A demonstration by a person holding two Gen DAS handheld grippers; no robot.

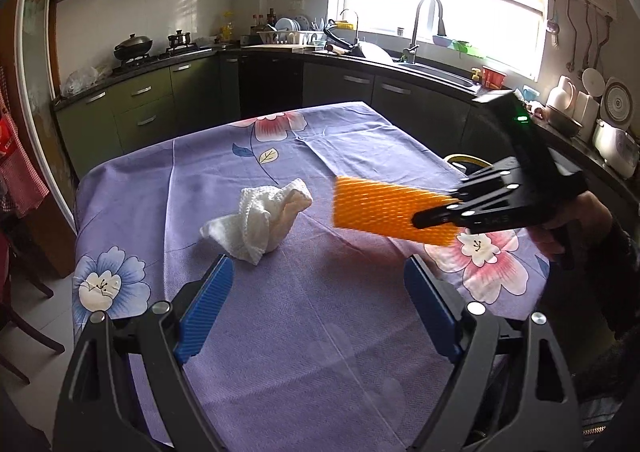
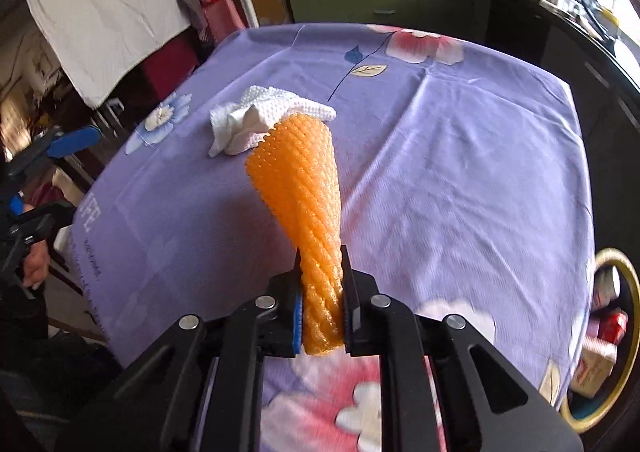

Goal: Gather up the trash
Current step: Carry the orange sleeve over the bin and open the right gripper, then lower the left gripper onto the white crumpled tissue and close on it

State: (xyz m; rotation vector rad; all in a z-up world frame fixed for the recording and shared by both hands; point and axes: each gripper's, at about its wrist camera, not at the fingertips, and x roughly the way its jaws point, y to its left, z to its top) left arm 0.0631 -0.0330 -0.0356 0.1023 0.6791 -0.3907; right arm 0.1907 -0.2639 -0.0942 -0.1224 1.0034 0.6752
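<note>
Right tongs [image 2: 322, 292] clamped on orange foam net [image 2: 300, 188], centre frame, lifted off the counter [image 2: 460, 172]. Left tongs [image 1: 316, 308] apart, empty. Crumpled paper towel [image 1: 256, 218] left of centre. Carry steady toward bin [image 2: 612, 336], lower right; probably trash inside.

A crumpled paper towel [image 1: 256, 222] lies on the desk [image 1: 320, 332] at the frame's centre left. To its right, a foam net sleeve [image 1: 384, 208] is clamped in the right tool [image 2: 322, 304], raised above the desk. A bin [image 2: 612, 336] stands beyond the desk's lower right edge in the right wrist view.
</note>
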